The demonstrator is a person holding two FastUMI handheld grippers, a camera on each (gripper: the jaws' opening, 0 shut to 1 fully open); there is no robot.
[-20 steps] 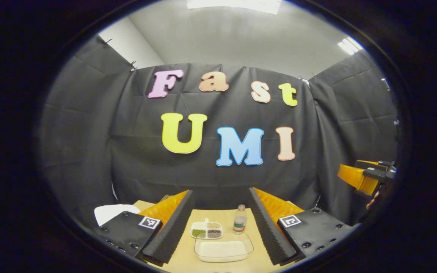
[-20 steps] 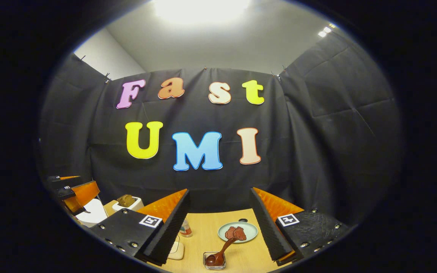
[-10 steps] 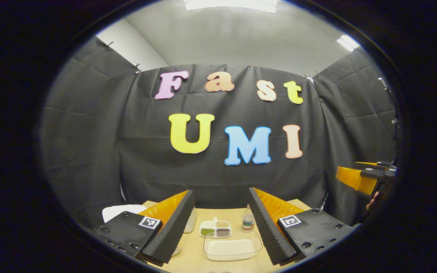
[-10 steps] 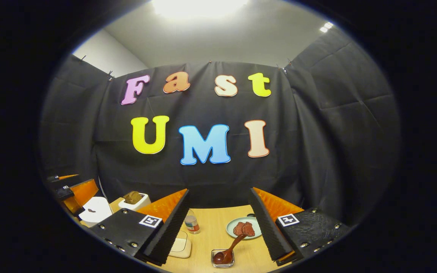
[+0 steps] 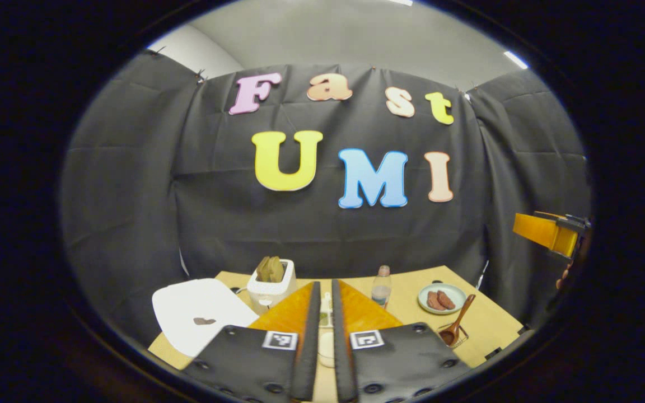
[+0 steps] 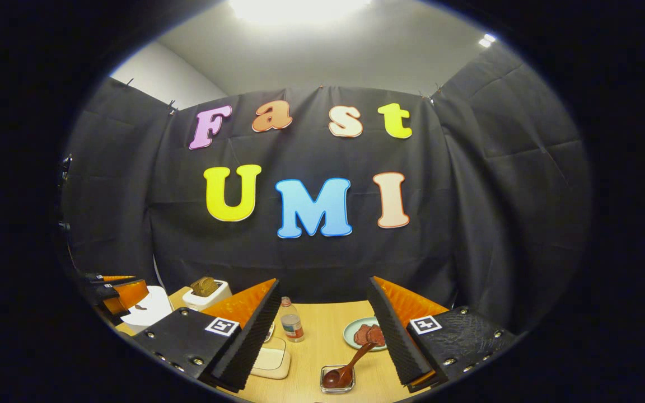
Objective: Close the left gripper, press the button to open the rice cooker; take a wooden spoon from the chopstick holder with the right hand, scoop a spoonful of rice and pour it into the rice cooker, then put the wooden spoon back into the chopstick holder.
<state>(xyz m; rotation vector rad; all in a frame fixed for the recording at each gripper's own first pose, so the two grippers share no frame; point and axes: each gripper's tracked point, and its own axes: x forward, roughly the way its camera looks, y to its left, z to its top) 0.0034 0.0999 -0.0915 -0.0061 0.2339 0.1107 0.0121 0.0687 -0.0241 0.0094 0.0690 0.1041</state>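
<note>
Left gripper view: left gripper [image 5: 322,350] closed above wooden table [image 5: 490,322]; right gripper [image 6: 322,330] open, empty; black cloth behind.

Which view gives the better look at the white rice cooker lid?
The left gripper view: the rice cooker shows its broad white lid with a dark mark, beside the toaster. In the right gripper view the rice cooker sits at the left edge, partly covered by the left gripper.

Both views look level from above the near edge of the tabletop [image 5: 490,319] toward the booth's back wall, sharing toaster [image 5: 271,282], bottle [image 6: 291,320] and plate [image 5: 441,291].
</note>
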